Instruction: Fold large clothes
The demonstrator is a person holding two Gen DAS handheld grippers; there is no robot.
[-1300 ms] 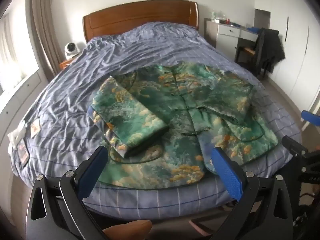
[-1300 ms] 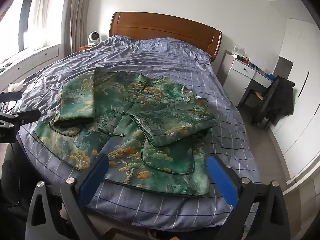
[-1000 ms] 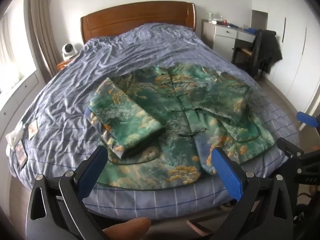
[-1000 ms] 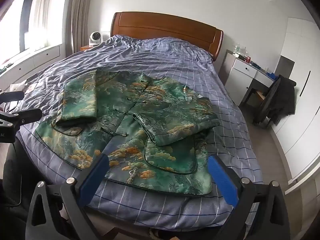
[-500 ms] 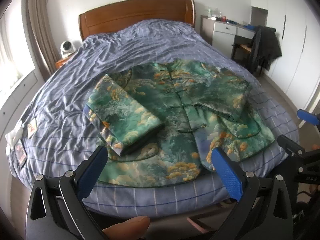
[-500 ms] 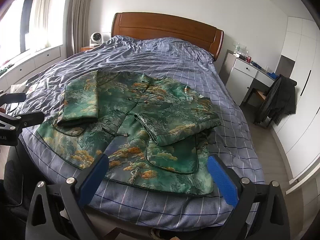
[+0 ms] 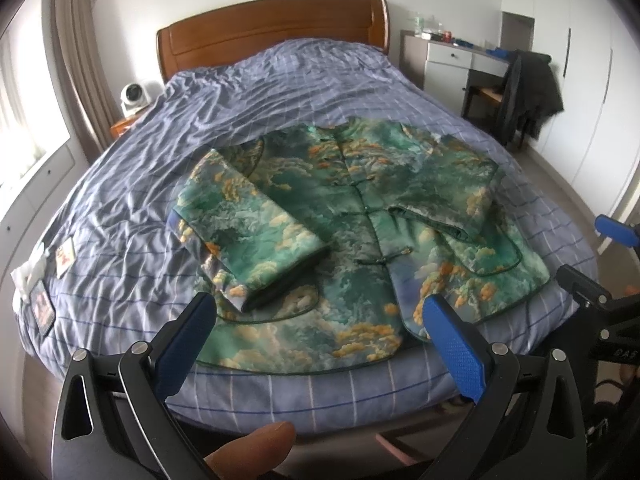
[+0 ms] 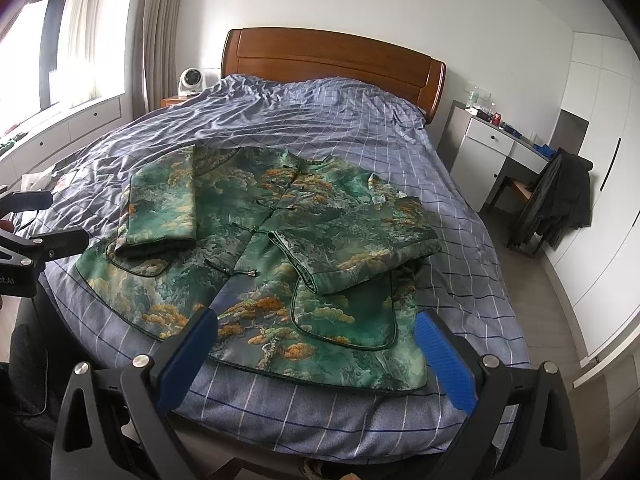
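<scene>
Hovering off the foot of the bed (image 7: 120,208), the left gripper (image 7: 320,320) and the right gripper (image 8: 316,332) both have their blue pads spread wide with nothing between them, clear of the cloth. Just beyond them the green jacket (image 7: 360,216) lies flat, front up, on the blue checked cover near the foot edge, its two sleeves folded in across the body. Farther back stand the wooden headboard (image 8: 332,56), a small fan (image 8: 190,80) beside it, and a white desk (image 8: 496,148) with a dark coat (image 8: 568,196) draped over its chair.
</scene>
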